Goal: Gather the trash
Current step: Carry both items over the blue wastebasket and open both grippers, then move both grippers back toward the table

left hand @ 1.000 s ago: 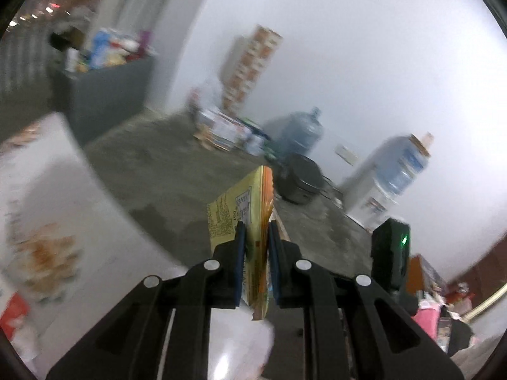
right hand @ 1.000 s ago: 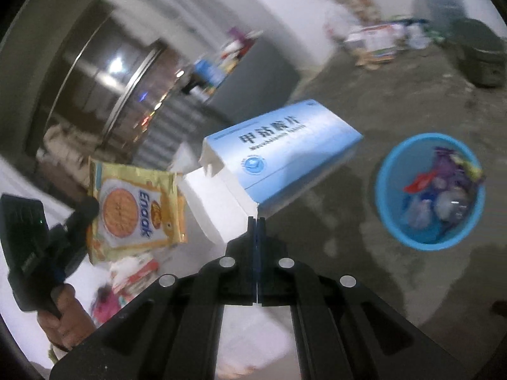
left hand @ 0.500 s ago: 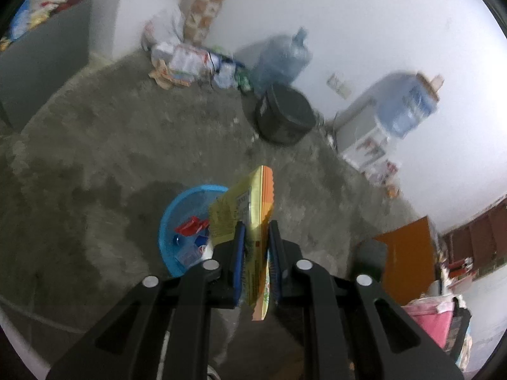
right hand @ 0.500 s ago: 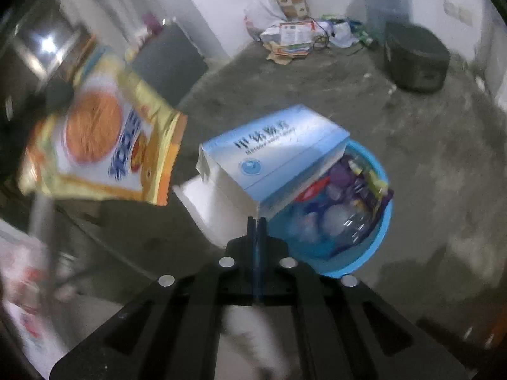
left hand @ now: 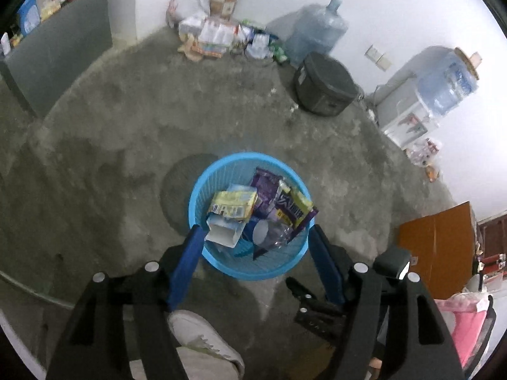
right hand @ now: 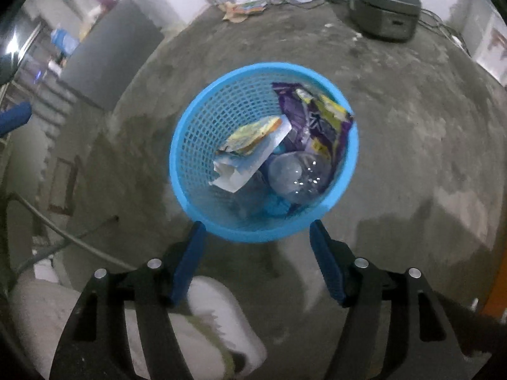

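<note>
A blue mesh trash basket (left hand: 202, 186) stands on the concrete floor, also in the right wrist view (right hand: 196, 120). Inside lie the yellow snack packet (left hand: 234, 204), the blue-and-white carton (left hand: 223, 234), purple wrappers (left hand: 285, 202) and a clear plastic bottle (right hand: 290, 174). The packet (right hand: 250, 134) and carton (right hand: 244, 166) show in the right wrist view too. My left gripper (left hand: 256, 239) is open and empty above the basket's near rim. My right gripper (right hand: 257, 232) is open and empty just above the near rim.
A white shoe (left hand: 202, 335) is under the grippers, also in the right wrist view (right hand: 221, 319). A dark round cooker (left hand: 326, 85), water jugs (left hand: 317, 31), a dispenser (left hand: 408, 120) and a litter pile (left hand: 215, 38) line the far wall. A grey cabinet (left hand: 57, 50) stands left.
Both grippers opened over the basket. The yellow snack packet left the left gripper and the blue carton left the right gripper; both now lie in the basket.
</note>
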`<state>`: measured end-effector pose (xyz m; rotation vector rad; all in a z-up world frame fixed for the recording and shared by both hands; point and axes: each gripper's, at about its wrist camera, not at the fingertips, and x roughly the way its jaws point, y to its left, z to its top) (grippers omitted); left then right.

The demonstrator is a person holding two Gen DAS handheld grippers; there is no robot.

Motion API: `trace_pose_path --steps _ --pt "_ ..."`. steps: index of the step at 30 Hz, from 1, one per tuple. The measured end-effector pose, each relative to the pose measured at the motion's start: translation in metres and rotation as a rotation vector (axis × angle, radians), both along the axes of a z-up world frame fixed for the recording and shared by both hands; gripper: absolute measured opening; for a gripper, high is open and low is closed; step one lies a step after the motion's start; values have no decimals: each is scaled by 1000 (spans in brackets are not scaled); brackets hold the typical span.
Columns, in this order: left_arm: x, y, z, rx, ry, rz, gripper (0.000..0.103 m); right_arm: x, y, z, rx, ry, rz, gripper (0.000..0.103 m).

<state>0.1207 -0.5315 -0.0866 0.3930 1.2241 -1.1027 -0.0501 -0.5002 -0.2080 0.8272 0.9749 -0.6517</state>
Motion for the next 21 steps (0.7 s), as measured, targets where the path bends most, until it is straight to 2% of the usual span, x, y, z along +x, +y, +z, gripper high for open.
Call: trace_pose_path --steps 3,6,10,11,12,16,19,20,21 --pt "-6 17 29 -66 -17 5 69 -1 3 29 -46 -36 -12 66" --pt "-12 47 58 -126 -41 1 70 3 11 78 -134 -94 -9 71" --pt "-17 95 92 -185 -95 15 71 8 31 137 -268 -203 21 90" --pt "-17 116 106 -197 -137 36 74 9 41 152 -303 -225 36 96" --pt "-17 128 113 -207 -157 48 75 10 51 165 -338 -243 51 96" --pt "-16 202 152 -280 -248 160 84 20 77 193 -416 -268 102 96" --pt "-15 257 172 -320 -309 275 91 31 96 206 -422 -289 148 96" --pt "-16 271 178 -328 -338 304 95 35 103 210 -430 -288 156 96" --pt "-19 294 186 -338 -405 354 97 38 108 211 -440 -288 161 96"
